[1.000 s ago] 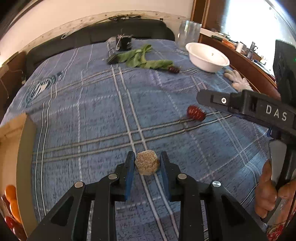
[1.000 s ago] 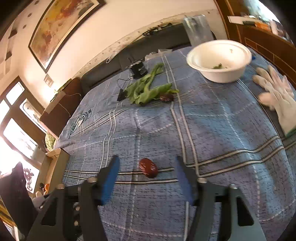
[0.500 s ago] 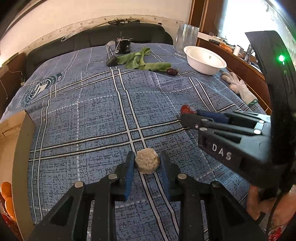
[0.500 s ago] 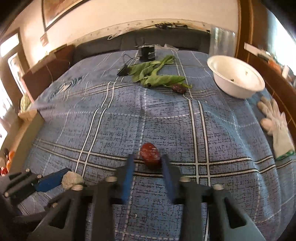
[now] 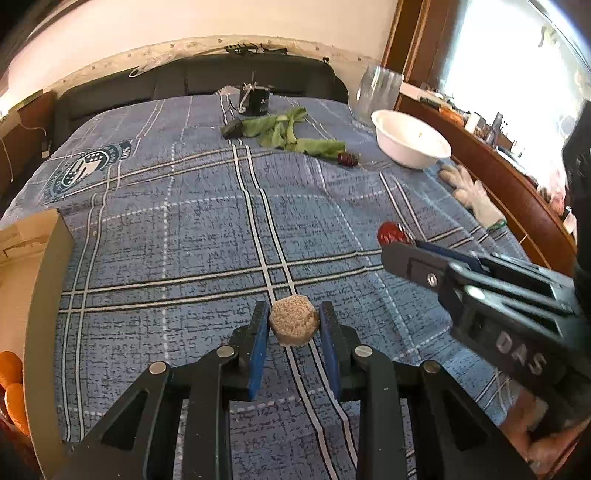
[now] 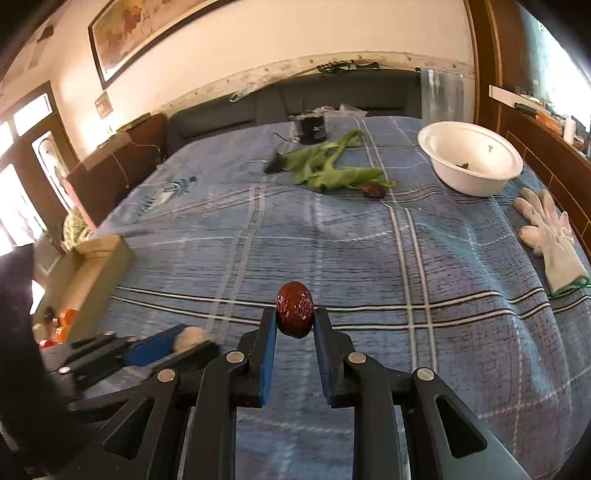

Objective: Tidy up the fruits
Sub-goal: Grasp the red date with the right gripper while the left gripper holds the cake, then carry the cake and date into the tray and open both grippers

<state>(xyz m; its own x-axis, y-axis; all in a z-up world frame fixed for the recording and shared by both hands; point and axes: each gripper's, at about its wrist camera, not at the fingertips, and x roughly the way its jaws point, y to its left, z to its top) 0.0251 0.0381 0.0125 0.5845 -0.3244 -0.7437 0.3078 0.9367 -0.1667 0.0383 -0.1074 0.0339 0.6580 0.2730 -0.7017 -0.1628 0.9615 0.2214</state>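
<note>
From the left wrist camera, the left gripper (image 5: 293, 325) is clamped on a pale, grainy, rounded beige lump (image 5: 293, 322), which sits right between the tips of its two blue-padded fingers (image 5: 257, 341), both pads pressing its sides. Off to the right of those fingers the right gripper (image 5: 400, 242) comes in sideways, black with white lettering on its body, a bit of red showing at its tip. This view alone shows the orange fruits (image 5: 13, 384) at the lower left edge, past the cardboard box wall (image 5: 44, 314), and a bare hand (image 5: 550, 439) under the right gripper's body.

The right wrist camera makes the red thing clear: a wrinkled dark red date (image 6: 294, 309), standing on end, pinched between the right gripper's blue pads (image 6: 268, 354) at their very tips, its upper half sticking out beyond them. The jaws are closed on it. To the lower left of these fingers the left gripper appears blurred, with the beige lump as a pale smear at its end. Only here can I see the framed painting (image 6: 144, 35) on the wall.

Well beyond both pairs of fingers, on the blue plaid cloth (image 6: 369, 251), lie green leafy stalks (image 6: 332, 166) with a second dark date (image 6: 373, 190) just beside them, a white round bowl (image 6: 474, 162) to the far right, and a white glove (image 6: 550, 236) near the cloth's right edge.
</note>
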